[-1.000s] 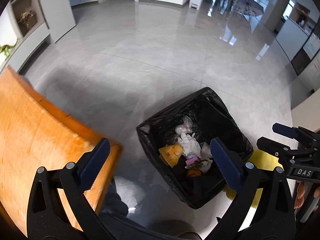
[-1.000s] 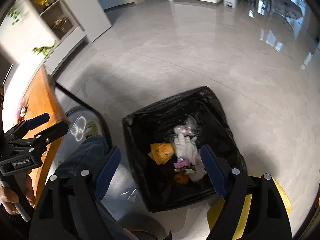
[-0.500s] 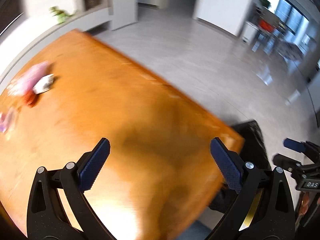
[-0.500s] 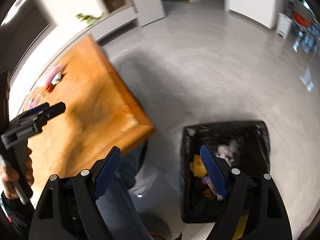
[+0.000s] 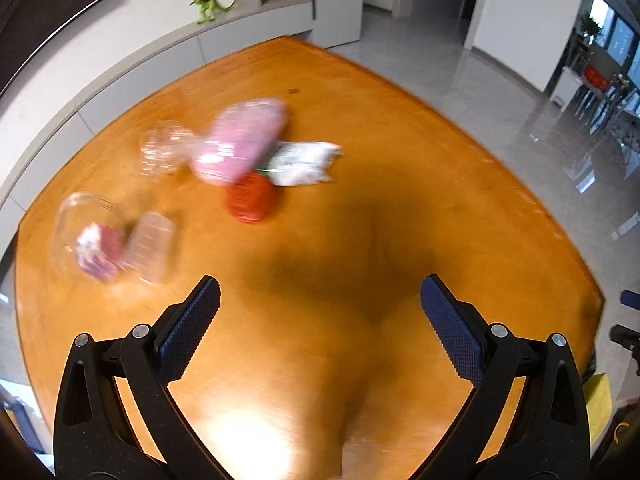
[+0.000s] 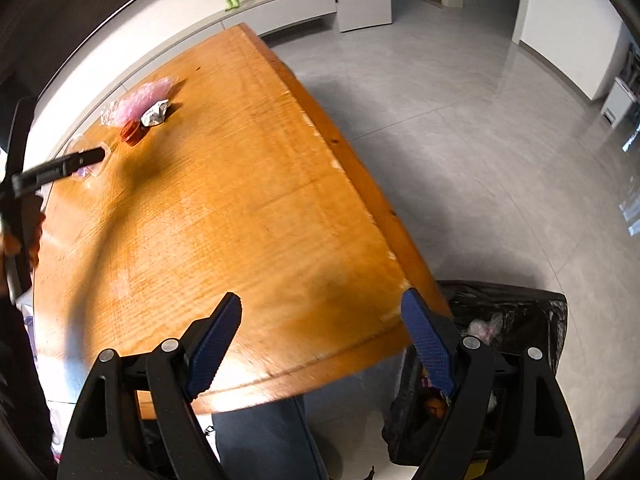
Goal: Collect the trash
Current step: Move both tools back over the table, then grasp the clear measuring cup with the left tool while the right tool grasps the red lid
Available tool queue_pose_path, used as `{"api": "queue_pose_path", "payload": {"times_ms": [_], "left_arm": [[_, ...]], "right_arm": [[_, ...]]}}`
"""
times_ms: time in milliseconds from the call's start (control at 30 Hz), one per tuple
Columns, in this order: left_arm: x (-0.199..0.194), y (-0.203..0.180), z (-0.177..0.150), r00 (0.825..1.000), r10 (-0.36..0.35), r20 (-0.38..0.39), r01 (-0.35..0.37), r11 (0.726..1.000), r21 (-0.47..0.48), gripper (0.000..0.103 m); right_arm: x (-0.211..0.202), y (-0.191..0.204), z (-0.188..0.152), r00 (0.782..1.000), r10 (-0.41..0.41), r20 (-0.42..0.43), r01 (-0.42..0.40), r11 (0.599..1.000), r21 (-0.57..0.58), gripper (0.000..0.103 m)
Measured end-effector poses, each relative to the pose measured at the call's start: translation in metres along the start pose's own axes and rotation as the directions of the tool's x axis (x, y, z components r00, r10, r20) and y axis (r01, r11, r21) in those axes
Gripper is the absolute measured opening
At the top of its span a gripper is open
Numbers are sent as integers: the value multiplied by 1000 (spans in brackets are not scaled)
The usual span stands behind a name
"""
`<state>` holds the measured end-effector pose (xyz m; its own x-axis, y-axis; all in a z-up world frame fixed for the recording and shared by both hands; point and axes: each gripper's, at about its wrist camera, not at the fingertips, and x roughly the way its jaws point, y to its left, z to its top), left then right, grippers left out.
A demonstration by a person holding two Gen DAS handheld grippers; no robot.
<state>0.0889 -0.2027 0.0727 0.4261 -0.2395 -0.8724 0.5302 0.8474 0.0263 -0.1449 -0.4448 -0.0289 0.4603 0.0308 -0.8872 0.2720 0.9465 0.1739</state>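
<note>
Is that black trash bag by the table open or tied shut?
Open. The trash bag gapes upward beside the table, with scraps visible inside.

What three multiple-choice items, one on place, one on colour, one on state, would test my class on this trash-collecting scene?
1. Where is the black-lined bin?
A. On the table
B. On the floor by the table's corner
C. On the shelf

2. What colour is the round lid on the wooden table?
A. Red
B. Blue
C. Green

3. How are the left gripper and right gripper?
A. Both open, empty
B. Both holding trash
C. One shut

Answers: 1 B, it stands below the table edge; 2 A, red beside the pink wrapper; 3 A, the fingers are spread with nothing between.
</note>
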Motion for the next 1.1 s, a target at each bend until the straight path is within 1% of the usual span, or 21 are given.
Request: {"api": "queue_pose_path", "payload": {"times_ms": [67, 167, 233, 333, 367, 400, 433, 500, 533, 567, 600, 667, 700, 733, 800, 900, 967, 1000, 1033, 1100], "left_arm": [[9, 23, 8, 999, 21, -25, -20, 1000, 13, 97], [25, 48, 18, 997, 44, -68, -43, 999, 14, 97], [35, 63, 21, 995, 42, -87, -42, 999, 1, 97], [51, 78, 23, 994, 13, -111, -14, 1000, -16, 96], [53, 80, 24, 995, 15, -102, -16, 1000, -14, 96], [60, 87, 24, 994, -3, -112, 0, 1000, -27, 93], [64, 93, 23, 992, -35, -125, 29, 998, -53, 86], [76, 103, 21, 985, -71, -154, 57, 994, -93, 81], [82, 108, 21, 984, -71, -164, 55, 993, -104, 80], [83, 112, 20, 987, -51, -151, 35, 994, -103, 79], [83, 117, 20, 987, -58, -149, 41, 992, -117, 78], [79, 127, 21, 983, -115, -143, 90, 982, -168, 78], [77, 131, 22, 982, -122, -142, 96, 979, -179, 78], [75, 135, 24, 983, -112, -143, 85, 980, -178, 78], [74, 142, 26, 982, -114, -150, 86, 980, -180, 78], [77, 153, 26, 974, -159, -161, 121, 967, -222, 78], [71, 162, 27, 972, -194, -136, 155, 954, -255, 78], [66, 165, 27, 970, -209, -121, 172, 949, -263, 78], [61, 167, 28, 972, -204, -113, 169, 950, -260, 78], [52, 168, 28, 976, -186, -110, 154, 956, -248, 78]], "right_arm": [[4, 8, 5, 1000, 1, -7, -1, 1000, -15, 82], [10, 21, 13, 1000, 17, -19, -18, 999, -42, 82], [13, 34, 22, 999, 28, -25, -30, 997, -71, 82], [20, 54, 35, 999, 36, -30, -40, 992, -120, 82], [23, 62, 40, 999, 40, -32, -44, 989, -140, 82], [26, 70, 45, 998, 44, -35, -49, 986, -157, 82], [30, 80, 52, 998, 52, -37, -57, 982, -180, 82], [36, 95, 64, 997, 69, -41, -76, 975, -210, 82], [40, 108, 72, 996, 84, -44, -92, 969, -231, 82], [43, 118, 78, 994, 97, -47, -105, 964, -245, 82], [47, 130, 85, 992, 115, -55, -126, 957, -263, 82], [56, 158, 100, 986, 149, -68, -163, 941, -295, 82], [58, 167, 104, 985, 158, -71, -173, 936, -306, 82], [63, 182, 113, 982, 172, -73, -186, 926, -328, 82], [70, 203, 127, 980, 184, -77, -199, 913, -356, 81], [85, 236, 154, 980, 184, -75, -199, 901, -386, 76], [100, 256, 172, 981, 173, -84, -193, 898, -395, 73], [106, 264, 178, 981, 170, -89, -191, 896, -400, 69], [115, 273, 185, 983, 161, -92, -185, 897, -402, 65], [131, 286, 194, 983, 150, -104, -179, 900, -398, 62]]}}
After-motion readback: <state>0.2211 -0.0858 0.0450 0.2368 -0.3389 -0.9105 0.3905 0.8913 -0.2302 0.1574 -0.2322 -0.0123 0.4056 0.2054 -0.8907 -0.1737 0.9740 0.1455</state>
